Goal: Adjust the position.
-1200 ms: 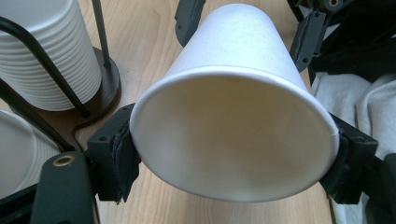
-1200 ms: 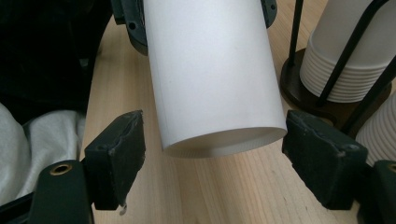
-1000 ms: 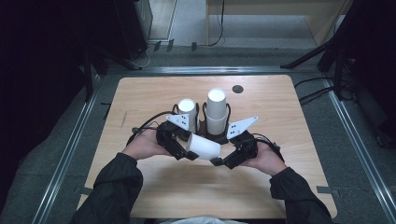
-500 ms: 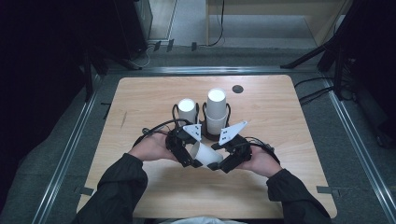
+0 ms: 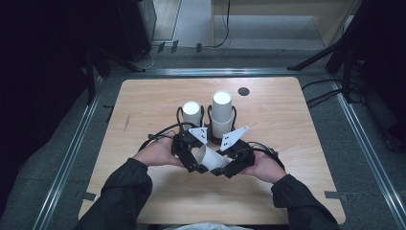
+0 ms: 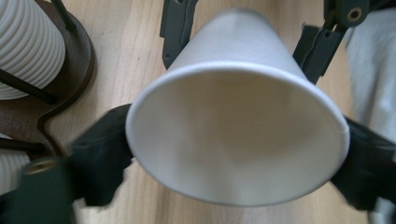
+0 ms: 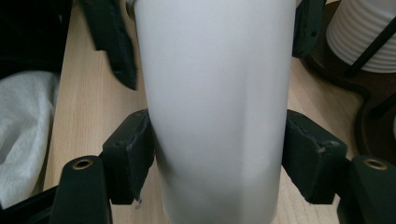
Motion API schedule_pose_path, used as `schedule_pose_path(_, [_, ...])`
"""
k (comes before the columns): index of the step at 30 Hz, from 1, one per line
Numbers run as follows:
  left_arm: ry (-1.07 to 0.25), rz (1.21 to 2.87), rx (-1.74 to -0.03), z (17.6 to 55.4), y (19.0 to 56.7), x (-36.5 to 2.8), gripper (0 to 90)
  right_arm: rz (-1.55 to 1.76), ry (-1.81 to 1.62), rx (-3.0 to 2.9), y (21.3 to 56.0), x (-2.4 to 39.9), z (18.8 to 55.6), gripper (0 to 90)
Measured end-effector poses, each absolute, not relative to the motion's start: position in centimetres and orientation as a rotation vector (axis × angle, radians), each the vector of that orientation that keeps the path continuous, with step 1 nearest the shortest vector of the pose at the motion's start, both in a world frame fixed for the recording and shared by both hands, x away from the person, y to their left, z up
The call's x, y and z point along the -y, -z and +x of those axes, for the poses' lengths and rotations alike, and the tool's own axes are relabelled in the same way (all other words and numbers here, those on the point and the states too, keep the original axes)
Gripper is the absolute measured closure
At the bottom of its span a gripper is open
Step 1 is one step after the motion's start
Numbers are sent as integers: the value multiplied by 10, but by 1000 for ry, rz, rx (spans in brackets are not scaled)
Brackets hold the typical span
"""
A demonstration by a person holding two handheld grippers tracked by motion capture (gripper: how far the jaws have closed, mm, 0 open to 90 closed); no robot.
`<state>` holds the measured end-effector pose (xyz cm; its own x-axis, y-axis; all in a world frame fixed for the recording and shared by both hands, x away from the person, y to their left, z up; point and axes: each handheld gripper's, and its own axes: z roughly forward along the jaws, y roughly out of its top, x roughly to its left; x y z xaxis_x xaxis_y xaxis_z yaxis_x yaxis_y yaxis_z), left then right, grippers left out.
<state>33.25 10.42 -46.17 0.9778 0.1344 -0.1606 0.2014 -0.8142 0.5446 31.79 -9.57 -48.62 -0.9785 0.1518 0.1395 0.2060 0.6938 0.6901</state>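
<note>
A white paper cup (image 5: pixel 210 158) lies on its side between both grippers near the table's front middle. Its mouth (image 6: pixel 233 140) faces my left gripper (image 5: pixel 197 158), whose jaws have just been opening. They stand close on either side of the rim, which keeps its smooth round shape. My right gripper (image 7: pixel 217 154) has just been closing its jaws, and both pads now press on the cup's wall (image 7: pixel 215 93) near its base, flattening it slightly. In the high view the right gripper (image 5: pixel 224 166) sits just right of the cup.
Behind the grippers two dark wire holders stand on the wooden table (image 5: pixel 287 124). One holds a short stack of white ribbed cups (image 5: pixel 192 112), the other a taller stack (image 5: pixel 221 112). A small black disc (image 5: pixel 243 91) lies near the far edge.
Both hands have drawn closer together and slightly toward the front edge. The right jaws have come in around the cup's base end, and the left jaws have spread apart at its rim.
</note>
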Motion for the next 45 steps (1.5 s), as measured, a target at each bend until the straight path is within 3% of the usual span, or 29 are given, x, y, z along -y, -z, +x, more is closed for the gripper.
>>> schedule_pose_path(5, [137, 2497, -261, 335, 460, -106, 42, -312, 1205, 2809, 483, 100, 320, 305])
schedule_pose_path(45, [117, 2107, -483, 323, 448, -138, 60, -322, 1426, 2677, 458, 108, 328, 304])
